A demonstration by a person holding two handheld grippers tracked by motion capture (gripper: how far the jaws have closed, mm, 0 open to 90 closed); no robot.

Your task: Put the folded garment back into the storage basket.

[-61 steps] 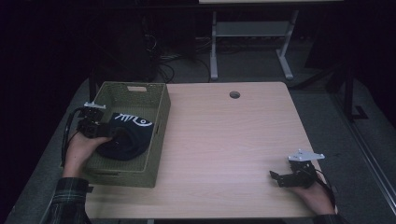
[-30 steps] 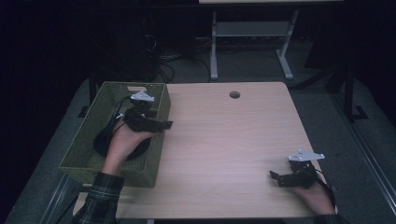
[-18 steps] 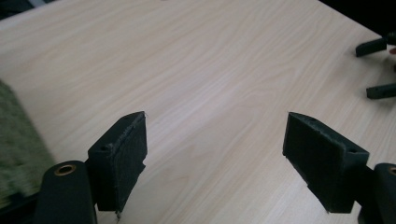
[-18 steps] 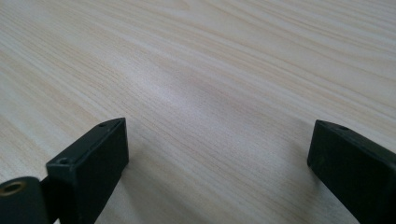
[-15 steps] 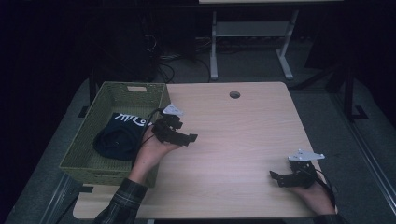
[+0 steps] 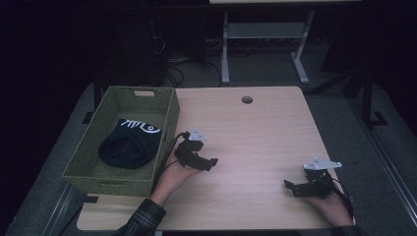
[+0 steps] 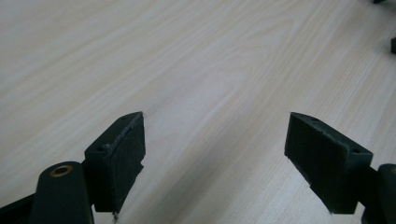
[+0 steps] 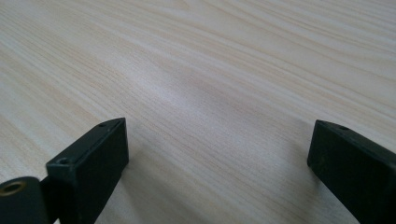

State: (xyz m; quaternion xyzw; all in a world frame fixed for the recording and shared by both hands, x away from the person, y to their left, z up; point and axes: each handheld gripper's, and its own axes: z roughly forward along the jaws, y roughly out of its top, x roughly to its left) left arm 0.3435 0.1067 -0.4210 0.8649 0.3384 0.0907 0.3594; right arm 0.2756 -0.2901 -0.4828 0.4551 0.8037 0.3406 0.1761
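- High view: a green woven basket (image 6: 88,169) sits at the table's (image 6: 265,132) left edge, partly hanging over it. A dark folded garment (image 6: 129,144) with a white print lies inside the basket, on its floor.
- High view: the left gripper (image 6: 209,163) is just right of the basket, over bare wood, held from below by a hand (image 6: 173,174) in a plaid sleeve (image 6: 140,221).
- High view: the right gripper (image 6: 290,186) rests low near the table's front right corner, well apart from the left one.
- Left gripper view: the two black jaws stand wide apart with nothing between them, just pale wood grain of the table below.
- Right gripper view: the jaws are spread wide and empty, close above the bare tabletop.
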